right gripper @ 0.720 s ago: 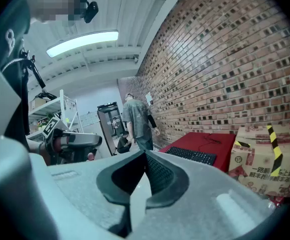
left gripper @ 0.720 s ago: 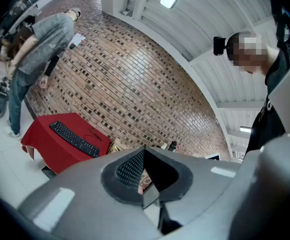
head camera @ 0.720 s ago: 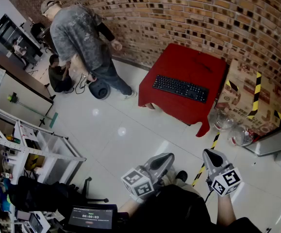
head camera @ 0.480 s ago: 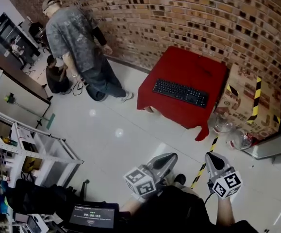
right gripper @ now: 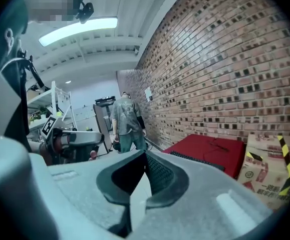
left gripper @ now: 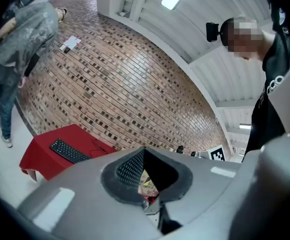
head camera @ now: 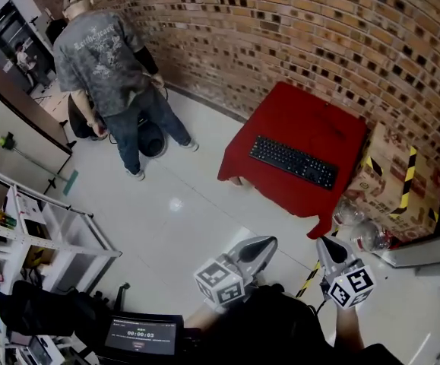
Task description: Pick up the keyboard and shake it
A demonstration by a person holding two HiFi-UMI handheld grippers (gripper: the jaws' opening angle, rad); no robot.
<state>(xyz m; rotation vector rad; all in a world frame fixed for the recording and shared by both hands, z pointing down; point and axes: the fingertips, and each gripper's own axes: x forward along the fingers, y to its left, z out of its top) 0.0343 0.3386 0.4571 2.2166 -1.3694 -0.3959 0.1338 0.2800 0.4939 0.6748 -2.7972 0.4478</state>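
Left gripper (head camera: 264,243) sits at 6 o'clock in the head view, tip toward 1 o'clock. Right gripper (head camera: 324,243) at 5 o'clock, tip toward 11 o'clock. Both have their fingers (left gripper: 128,167) pressed together, holding nothing.

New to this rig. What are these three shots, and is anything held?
No robot here: a person holds a two-jaw gripper in each hand. The head view comes from a camera on the person's head, looking down; the left gripper and right gripper show at its bottom. The other two pictures come from cameras riding on each gripper, looking along its jaws. Both pairs of jaws are shut and hold nothing. Across the tiled floor, a black keyboard lies on a red table by the brick wall, far from both grippers. A person in a grey shirt stands at the left.
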